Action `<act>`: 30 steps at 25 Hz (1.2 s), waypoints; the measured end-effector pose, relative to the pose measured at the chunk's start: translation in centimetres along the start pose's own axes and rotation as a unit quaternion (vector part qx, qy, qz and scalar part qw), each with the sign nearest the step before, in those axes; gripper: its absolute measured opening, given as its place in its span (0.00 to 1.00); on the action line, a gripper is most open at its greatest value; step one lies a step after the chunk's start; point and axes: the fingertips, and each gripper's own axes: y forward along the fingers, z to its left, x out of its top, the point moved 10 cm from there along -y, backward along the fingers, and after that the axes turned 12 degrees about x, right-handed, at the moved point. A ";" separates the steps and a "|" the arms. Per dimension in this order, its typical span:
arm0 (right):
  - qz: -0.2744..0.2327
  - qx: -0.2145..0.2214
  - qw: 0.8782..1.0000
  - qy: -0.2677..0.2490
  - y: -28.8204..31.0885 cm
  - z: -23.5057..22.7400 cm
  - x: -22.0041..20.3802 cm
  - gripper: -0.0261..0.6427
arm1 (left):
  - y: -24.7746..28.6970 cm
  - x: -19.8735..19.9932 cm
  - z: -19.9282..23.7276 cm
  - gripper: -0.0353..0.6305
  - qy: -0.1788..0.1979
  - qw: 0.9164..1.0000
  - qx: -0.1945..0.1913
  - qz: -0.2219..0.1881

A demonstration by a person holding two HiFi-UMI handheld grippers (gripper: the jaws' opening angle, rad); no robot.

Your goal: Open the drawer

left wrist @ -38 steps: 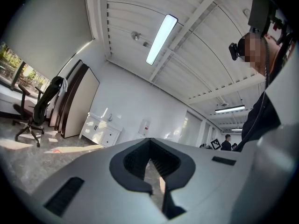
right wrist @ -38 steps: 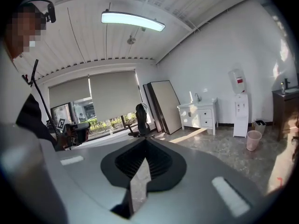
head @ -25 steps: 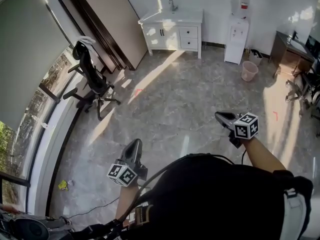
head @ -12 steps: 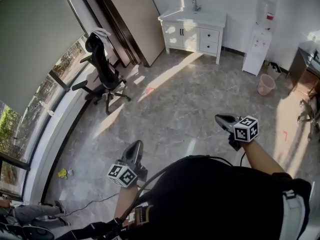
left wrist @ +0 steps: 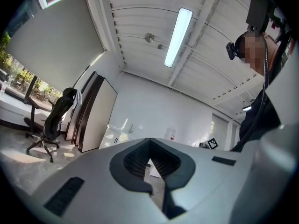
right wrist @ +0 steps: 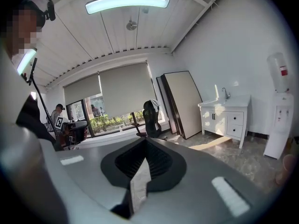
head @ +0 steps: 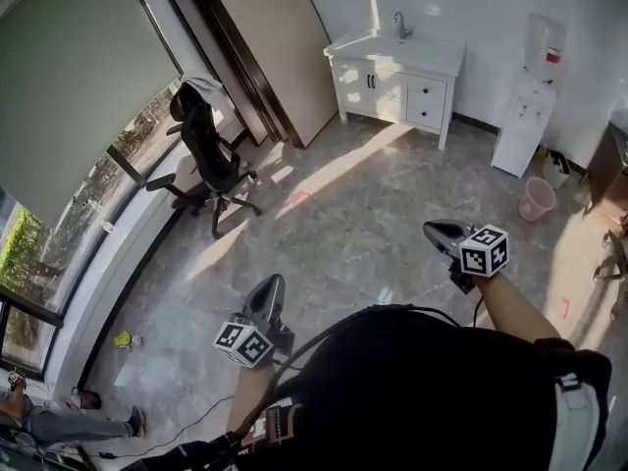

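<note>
Head view: drawer cabinet across room | gripper views: left tool, right tool closed, empty

I'm wearing a black top with a thin black cable arcing over it. My left gripper and right gripper are grey with dark ribbed pads, and each has a white cube with black square markers.

In the head view the drawers of the white vanity are too small to tell if any stands ajar, a person at lower left is cut off by the edge, and the left gripper hides most of the vanity in its own view.
</note>
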 end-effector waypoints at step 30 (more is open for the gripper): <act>-0.030 -0.079 0.996 0.018 20.0 -12.4 8.6 0.04 | 23.0 8.7 21.6 0.04 0.000 0.997 -0.069 0.043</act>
